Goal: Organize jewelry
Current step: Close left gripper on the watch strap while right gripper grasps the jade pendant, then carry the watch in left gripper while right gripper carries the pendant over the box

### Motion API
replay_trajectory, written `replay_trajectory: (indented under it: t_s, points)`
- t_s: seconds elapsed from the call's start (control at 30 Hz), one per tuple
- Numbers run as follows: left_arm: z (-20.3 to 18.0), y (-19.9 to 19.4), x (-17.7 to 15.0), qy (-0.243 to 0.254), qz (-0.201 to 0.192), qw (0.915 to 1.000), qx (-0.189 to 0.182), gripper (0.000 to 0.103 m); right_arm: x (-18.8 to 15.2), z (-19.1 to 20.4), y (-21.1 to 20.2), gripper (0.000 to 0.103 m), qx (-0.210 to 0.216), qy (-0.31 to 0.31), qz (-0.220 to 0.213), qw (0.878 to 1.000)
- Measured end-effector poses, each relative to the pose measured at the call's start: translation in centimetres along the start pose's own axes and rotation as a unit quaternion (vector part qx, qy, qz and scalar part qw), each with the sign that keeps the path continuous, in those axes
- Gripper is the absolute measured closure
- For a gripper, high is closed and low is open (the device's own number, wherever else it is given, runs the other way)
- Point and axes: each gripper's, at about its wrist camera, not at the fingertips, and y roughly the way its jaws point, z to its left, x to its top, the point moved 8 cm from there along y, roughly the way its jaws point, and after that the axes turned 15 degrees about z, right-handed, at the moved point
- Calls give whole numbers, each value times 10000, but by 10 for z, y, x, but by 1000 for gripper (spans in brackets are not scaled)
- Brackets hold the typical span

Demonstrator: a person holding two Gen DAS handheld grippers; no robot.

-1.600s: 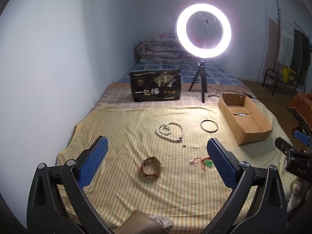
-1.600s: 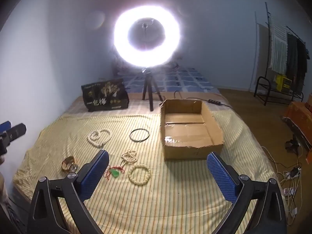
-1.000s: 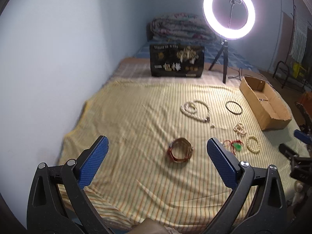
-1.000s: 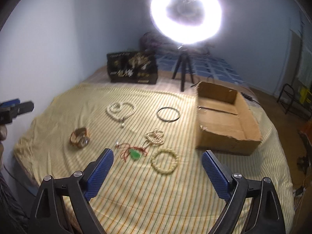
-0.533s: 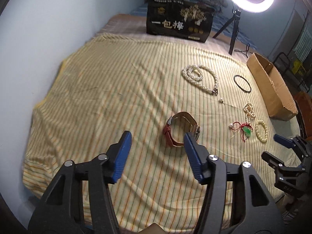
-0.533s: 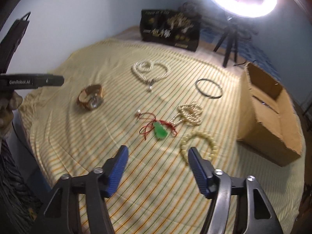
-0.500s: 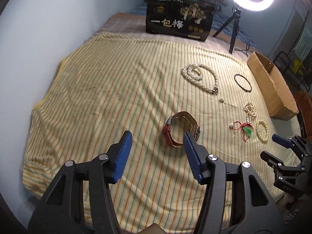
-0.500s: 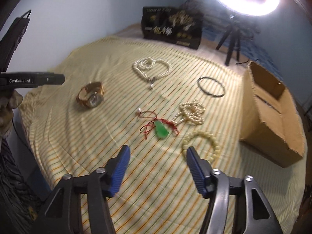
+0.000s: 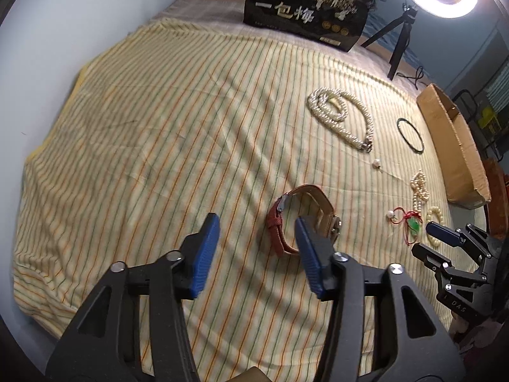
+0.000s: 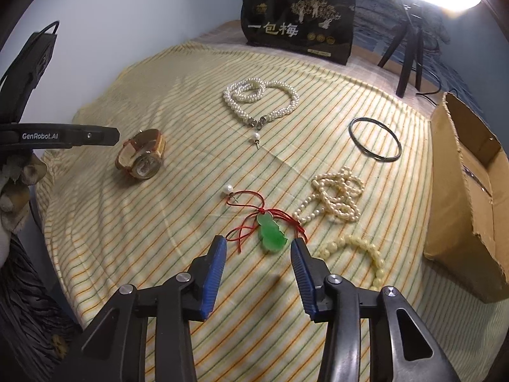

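Jewelry lies on a striped yellow bedsheet [image 9: 159,133]. My left gripper [image 9: 256,227] is open and empty, just left of and before a brown leather watch [image 9: 302,216], which also shows in the right wrist view [image 10: 141,154]. My right gripper [image 10: 258,251] is open and empty, right in front of a green jade pendant on a red cord [image 10: 270,230]. Near it lie a cream bead bracelet [image 10: 359,254], a small pearl strand [image 10: 337,199], a black bangle [image 10: 375,143], a large pearl necklace [image 10: 259,98] and two loose pearl studs [image 10: 227,189].
An open cardboard box [image 10: 467,197] stands at the right edge of the bed. A black printed box [image 10: 299,25] and a ring light's tripod [image 10: 408,51] stand at the far end. A blue wall runs along the left. The left gripper's body [image 10: 57,135] shows at left.
Both grippers have moved forward and down toward the bed and narrowed their opening. The left one has closed in on the watch, the right one on the jade pendant.
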Motion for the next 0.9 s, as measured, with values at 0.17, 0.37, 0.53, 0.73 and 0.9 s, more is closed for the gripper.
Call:
replay_trajectory:
  t_s: [0.17, 0.37, 0.53, 0.73, 0.9]
  points:
    - [0, 15, 1, -55, 178, 9998, -18, 56, 4, -7, 10, 60, -19, 34, 65, 10000]
    - [-5, 28, 1, -43, 326, 9995, -13, 59, 6, -9, 17, 64, -17, 50, 124, 9999]
    - [-8, 32, 2, 14, 339, 9993, 130, 68, 7, -6, 20, 73, -128, 1, 163, 9998]
    - [-15, 35, 2, 134, 353, 9988, 301, 87, 10, -7, 18, 87, -161, 11, 143, 9998]
    - [-16, 31, 1, 165, 310, 9988, 344, 95, 10, -5, 8, 87, -102, 3, 64, 9999]
